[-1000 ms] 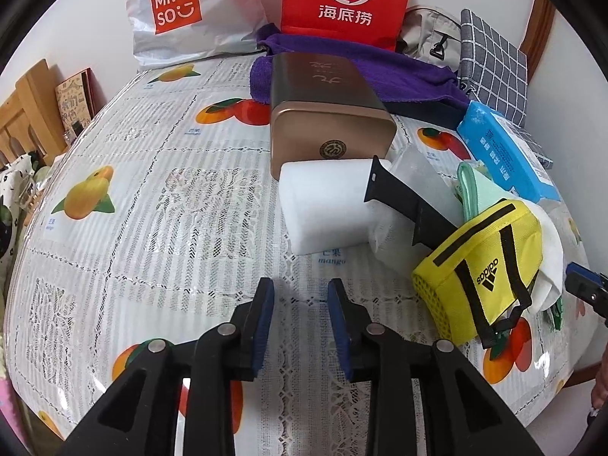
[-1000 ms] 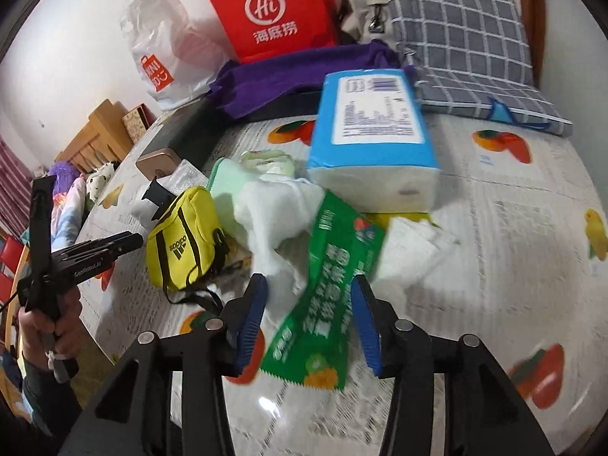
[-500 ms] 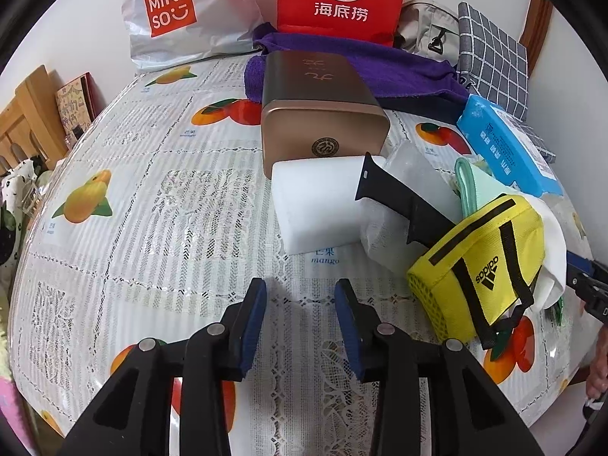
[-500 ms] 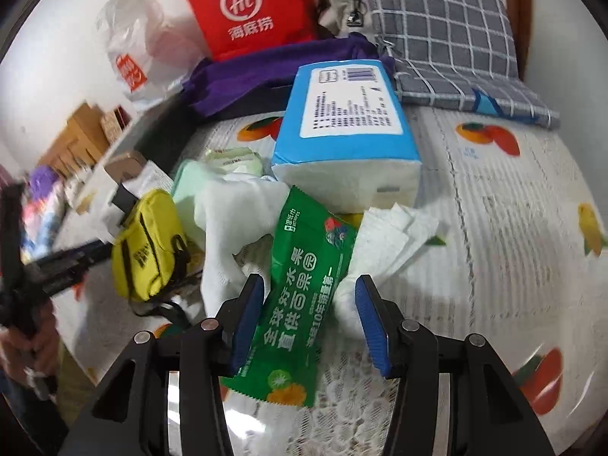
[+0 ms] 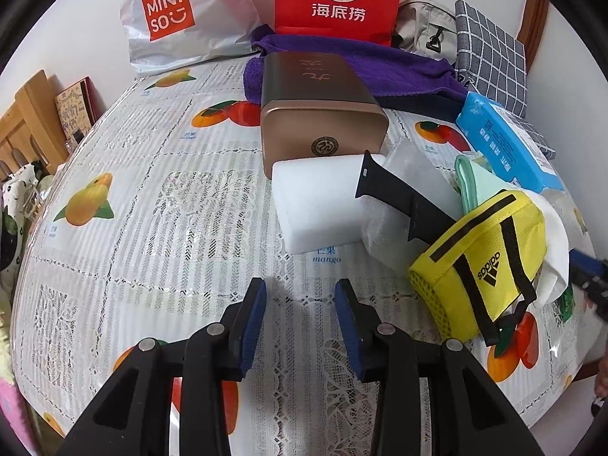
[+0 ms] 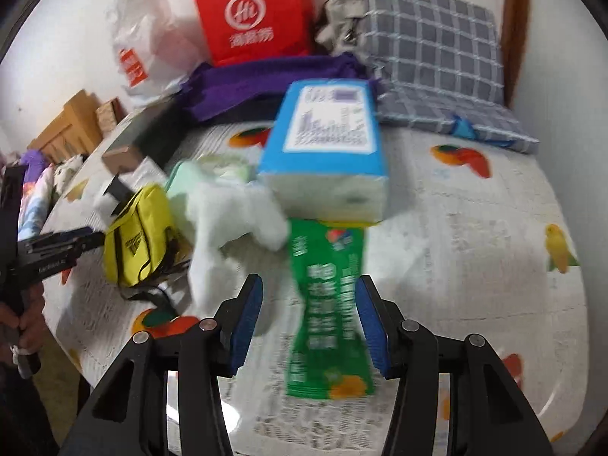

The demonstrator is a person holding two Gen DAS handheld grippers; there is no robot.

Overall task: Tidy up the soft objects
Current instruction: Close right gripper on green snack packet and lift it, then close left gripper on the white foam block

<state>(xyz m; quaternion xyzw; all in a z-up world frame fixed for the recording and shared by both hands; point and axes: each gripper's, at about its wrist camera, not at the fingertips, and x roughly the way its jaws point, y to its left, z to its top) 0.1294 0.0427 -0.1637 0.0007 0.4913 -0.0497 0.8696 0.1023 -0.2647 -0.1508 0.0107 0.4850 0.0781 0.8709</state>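
Note:
My left gripper (image 5: 302, 304) stands open over bare tablecloth, nothing between its fingers. Just beyond it lie a white foam block (image 5: 319, 201), a black strap (image 5: 402, 197) and a yellow Adidas pouch (image 5: 482, 266). My right gripper (image 6: 309, 304) is open over a green snack packet (image 6: 326, 304), which lies flat between its fingers, close to the right one. A white cloth (image 6: 228, 228) lies to the packet's left, and a blue tissue pack (image 6: 326, 148) sits behind it. The yellow pouch (image 6: 136, 235) is further left. The right wrist view is blurred.
A bronze box (image 5: 323, 110), purple towel (image 5: 380, 64), red bag (image 5: 338, 0), Miniso bag (image 5: 178, 11) and grey checked cushion (image 5: 490, 57) line the back of the fruit-print tablecloth (image 5: 152, 228). A hand (image 6: 22, 311) holds the left gripper at the table's left edge.
The left jaws have widened a little. The right gripper has turned, so the green packet now runs straight between its fingers, nearer the right one.

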